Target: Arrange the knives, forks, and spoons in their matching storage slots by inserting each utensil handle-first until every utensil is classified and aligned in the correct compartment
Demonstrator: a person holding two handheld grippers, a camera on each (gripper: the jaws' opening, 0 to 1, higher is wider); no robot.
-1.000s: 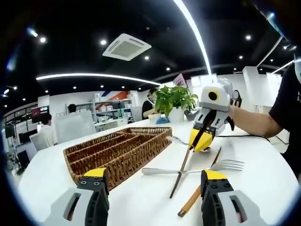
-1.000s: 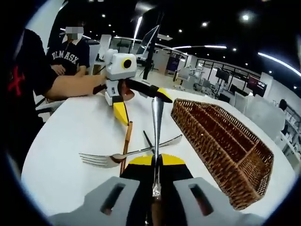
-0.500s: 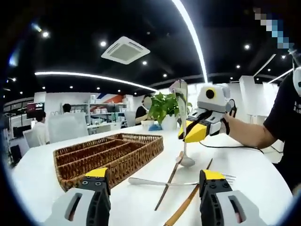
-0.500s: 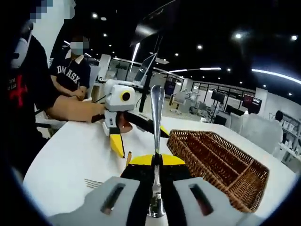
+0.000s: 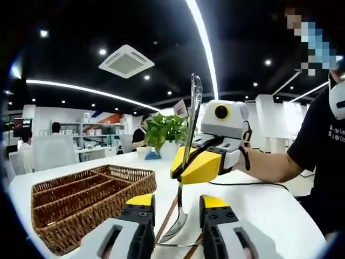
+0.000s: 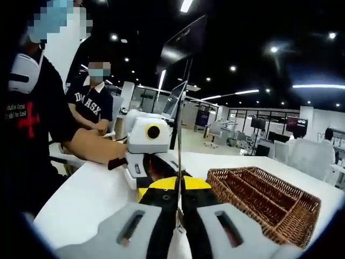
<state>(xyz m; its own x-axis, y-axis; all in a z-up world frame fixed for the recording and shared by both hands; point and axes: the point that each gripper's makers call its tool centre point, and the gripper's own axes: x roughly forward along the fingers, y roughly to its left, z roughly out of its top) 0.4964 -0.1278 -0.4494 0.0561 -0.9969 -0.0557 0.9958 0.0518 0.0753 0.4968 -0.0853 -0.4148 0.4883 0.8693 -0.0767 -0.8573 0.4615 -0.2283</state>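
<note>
While the right gripper (image 5: 197, 164) pinches a spoon (image 5: 186, 178) upright between closed jaws, bowl hanging low and handle pointing up, it hovers just right of the wicker tray (image 5: 81, 199). Beside the tray too, the left gripper (image 5: 175, 208) holds nothing, jaws parted a little, above brown-handled utensils (image 5: 167, 218) lying on the white table (image 5: 259, 205).

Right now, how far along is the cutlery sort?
Barely started. Done: nothing; the wicker tray compartments that show look empty. In hand: the right gripper is shut on a spoon, held upright above the table, bowl end down. Left: that spoon, plus the utensils lying by the open left gripper, partly hidden.
</note>
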